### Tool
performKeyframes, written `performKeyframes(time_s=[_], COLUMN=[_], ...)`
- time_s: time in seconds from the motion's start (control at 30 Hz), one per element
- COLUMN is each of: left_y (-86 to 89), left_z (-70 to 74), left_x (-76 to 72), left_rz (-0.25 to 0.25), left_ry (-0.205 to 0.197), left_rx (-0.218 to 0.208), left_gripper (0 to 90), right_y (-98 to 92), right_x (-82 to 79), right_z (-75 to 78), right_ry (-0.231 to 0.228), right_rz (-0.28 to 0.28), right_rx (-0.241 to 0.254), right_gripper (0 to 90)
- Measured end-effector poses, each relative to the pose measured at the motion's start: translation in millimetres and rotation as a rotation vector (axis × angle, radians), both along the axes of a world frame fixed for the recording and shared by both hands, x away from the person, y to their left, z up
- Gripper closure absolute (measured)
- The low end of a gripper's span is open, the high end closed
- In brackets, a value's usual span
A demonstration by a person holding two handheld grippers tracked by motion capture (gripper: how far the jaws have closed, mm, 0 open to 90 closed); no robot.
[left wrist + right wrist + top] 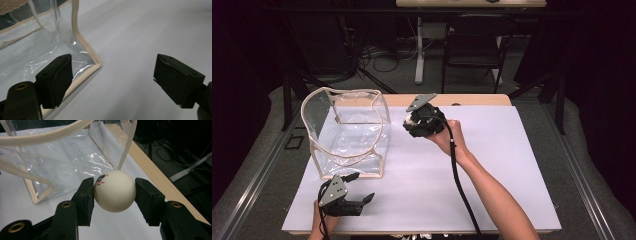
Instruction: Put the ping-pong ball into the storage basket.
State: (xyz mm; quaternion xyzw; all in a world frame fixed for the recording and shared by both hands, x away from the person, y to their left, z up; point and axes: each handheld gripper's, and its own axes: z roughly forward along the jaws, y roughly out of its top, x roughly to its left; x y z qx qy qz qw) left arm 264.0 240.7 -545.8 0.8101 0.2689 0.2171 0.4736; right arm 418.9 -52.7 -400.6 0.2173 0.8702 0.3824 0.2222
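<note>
A smooth, matte white ball (115, 190) with small red and black print sat pinched between the right gripper (115, 195)'s black pads; the high view (408, 121) hid its print. Just beyond the pads stood a crinkly clear plastic bag (62, 162) with beige fabric edging. The left gripper (112, 75)'s jaws were spread wide, empty, the bag's corner (96, 63) beside one pad.

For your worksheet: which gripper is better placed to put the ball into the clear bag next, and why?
Right. The right gripper already clamps the ball beside the bag. The left gripper is open, holding nothing, low by the bag's near corner.
</note>
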Motion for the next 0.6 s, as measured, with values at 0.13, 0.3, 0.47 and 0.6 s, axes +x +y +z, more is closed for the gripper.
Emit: performKeyframes(time_s=[0.13,0.3,0.47,0.6], left_y=[-0.5,-0.3,-0.7,-0.2], left_z=[0.0,0.1,0.2,0.2], left_x=[-0.2,-0.5,-0.7,-0.4], left_rz=[-0.003,-0.003,-0.002,-0.002], left_ry=[0.0,0.002,0.002,0.0], left_rx=[0.003,0.002,0.005,0.002], left_gripper=[16.1,16.1,16.1,16.1], right_y=[1.0,1.7,3.4,5.2], right_x=[0.9,1.1,1.1,0.6], right_z=[3.0,6.3,11.3,14.3], right_ry=[-0.009,-0.013,-0.02,-0.023], right_rz=[0.003,-0.001,0.0,0.004], right_rx=[-0.006,-0.011,-0.013,-0.008], right_gripper=[50.6,50.6,50.6,50.6])
